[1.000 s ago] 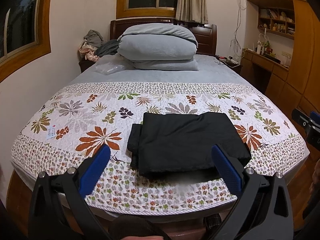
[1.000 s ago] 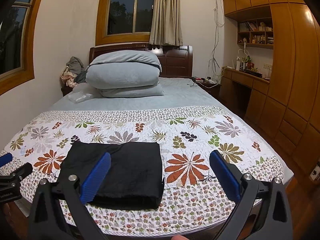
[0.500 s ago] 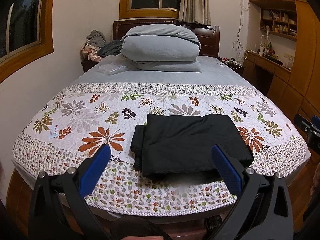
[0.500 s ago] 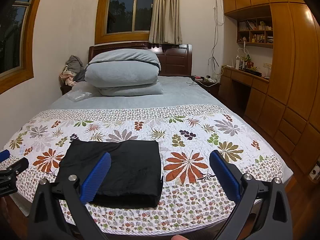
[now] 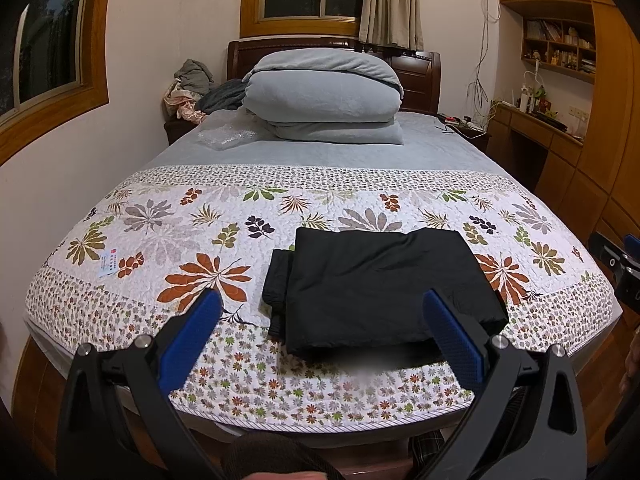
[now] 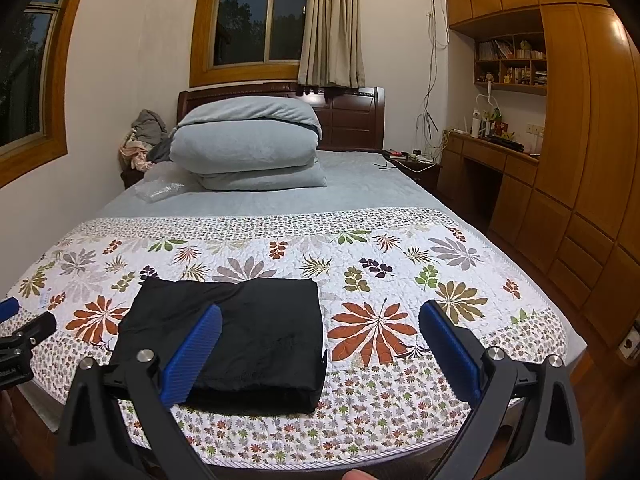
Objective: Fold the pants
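Blue-padded, each hand-held gripper (image 5: 322,306) (image 6: 320,320) gapes wide, empty, above the pants (image 5: 380,288).

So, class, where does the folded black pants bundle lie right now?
The folded black pants bundle lies on the floral quilt near the bed's foot edge, ahead of the open left claw, left of the open right claw.

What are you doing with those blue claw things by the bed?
A person is holding a two-finger gripper in each hand, folding pants. The black pants already lie in a neat folded rectangle on the flowered quilt near the foot of the bed. The left gripper and the right gripper are both open, hanging in front of the bed edge, holding nothing and not touching the pants.
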Motion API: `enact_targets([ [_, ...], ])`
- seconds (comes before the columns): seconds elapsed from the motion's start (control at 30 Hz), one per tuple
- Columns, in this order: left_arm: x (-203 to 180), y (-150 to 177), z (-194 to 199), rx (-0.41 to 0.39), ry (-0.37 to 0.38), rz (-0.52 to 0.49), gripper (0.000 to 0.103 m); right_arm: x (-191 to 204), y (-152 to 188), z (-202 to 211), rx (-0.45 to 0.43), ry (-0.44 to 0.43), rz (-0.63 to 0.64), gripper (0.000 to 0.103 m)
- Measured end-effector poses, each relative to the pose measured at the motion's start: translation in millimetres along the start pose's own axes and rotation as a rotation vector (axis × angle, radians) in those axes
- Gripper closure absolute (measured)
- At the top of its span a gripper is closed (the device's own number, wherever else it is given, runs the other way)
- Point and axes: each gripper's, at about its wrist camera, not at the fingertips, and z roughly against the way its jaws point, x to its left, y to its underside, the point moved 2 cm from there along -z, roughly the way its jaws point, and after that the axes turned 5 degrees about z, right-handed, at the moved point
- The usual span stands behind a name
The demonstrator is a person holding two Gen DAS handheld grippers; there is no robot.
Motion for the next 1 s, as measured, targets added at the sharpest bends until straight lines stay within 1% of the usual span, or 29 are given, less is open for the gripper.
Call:
enact_targets([
  [0.67,0,1,0,0.000,0.005,-0.001,0.002,2,1,0,-0.001,0.000,0.006,0.003],
  [0.77,0,1,3,-0.031,-0.002,-0.005,0.002,2,1,1,-0.003,0.001,0.006,0.003],
  [0.8,-2,2,7,-0.062,-0.005,-0.015,0.002,2,1,0,-0.003,0.004,0.007,0.003],
  [0.87,-6,3,11,-0.089,-0.027,-0.041,0.002,1,1,0,-0.004,0.006,0.009,0.003],
  [0.9,-8,3,12,-0.095,-0.022,-0.056,0.002,1,1,0,-0.002,0.005,0.006,0.003],
  [0.97,-11,1,12,-0.085,-0.014,-0.056,0.002,1,2,-1,-0.001,0.002,0.009,0.003],
  [1.0,-9,-1,9,-0.062,0.003,-0.032,0.002,1,2,-1,-0.002,0.004,0.010,0.003],
])
